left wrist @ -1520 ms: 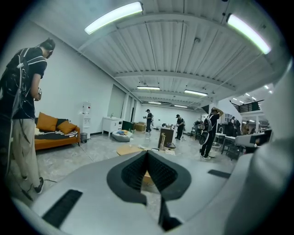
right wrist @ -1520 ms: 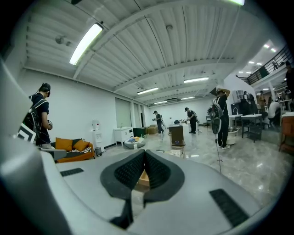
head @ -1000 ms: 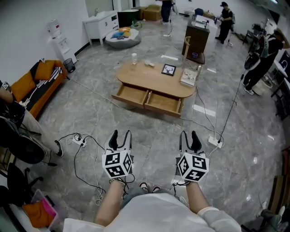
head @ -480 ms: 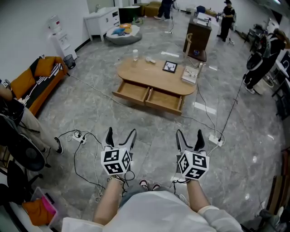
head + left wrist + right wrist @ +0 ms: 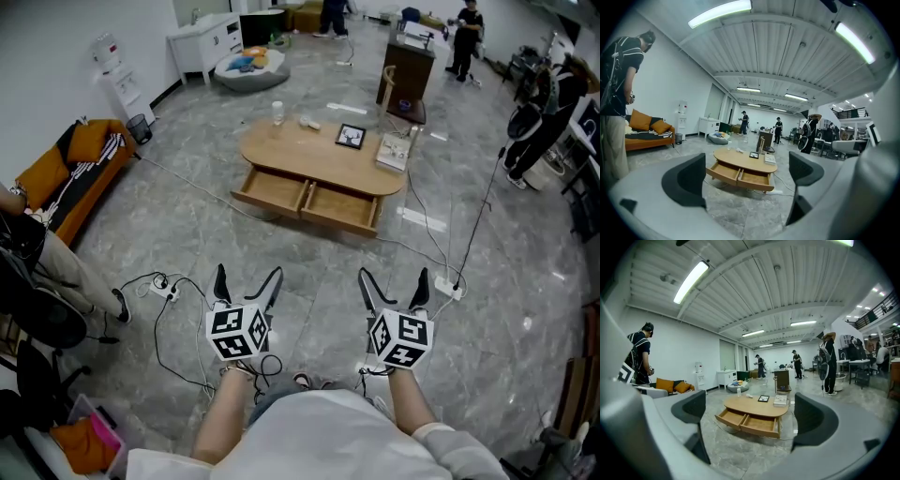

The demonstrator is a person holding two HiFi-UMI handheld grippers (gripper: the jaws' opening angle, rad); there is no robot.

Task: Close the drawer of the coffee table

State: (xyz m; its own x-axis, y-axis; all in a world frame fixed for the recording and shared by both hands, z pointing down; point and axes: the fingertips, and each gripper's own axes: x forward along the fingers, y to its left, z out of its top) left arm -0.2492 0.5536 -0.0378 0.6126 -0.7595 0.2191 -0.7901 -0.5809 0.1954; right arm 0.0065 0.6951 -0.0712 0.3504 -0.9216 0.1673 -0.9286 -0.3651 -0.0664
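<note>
An oval wooden coffee table stands on the grey floor well ahead of me, with both its drawers pulled out: the left drawer and the right drawer. My left gripper and right gripper hover side by side over the floor, far short of the table. Both sets of jaws have just been opening and stand wide with nothing between them. The left gripper view shows the table framed between its pads. The right gripper view shows the same table and its open drawers.
On the tabletop lie a picture frame, a book and a small bottle. Cables and a power strip trail on the floor. An orange sofa is at left, and people stand at right.
Both grippers' jaws have spread from nearly closed to wide open. The left gripper has shifted slightly on the floor side; the table and drawers have not moved.
</note>
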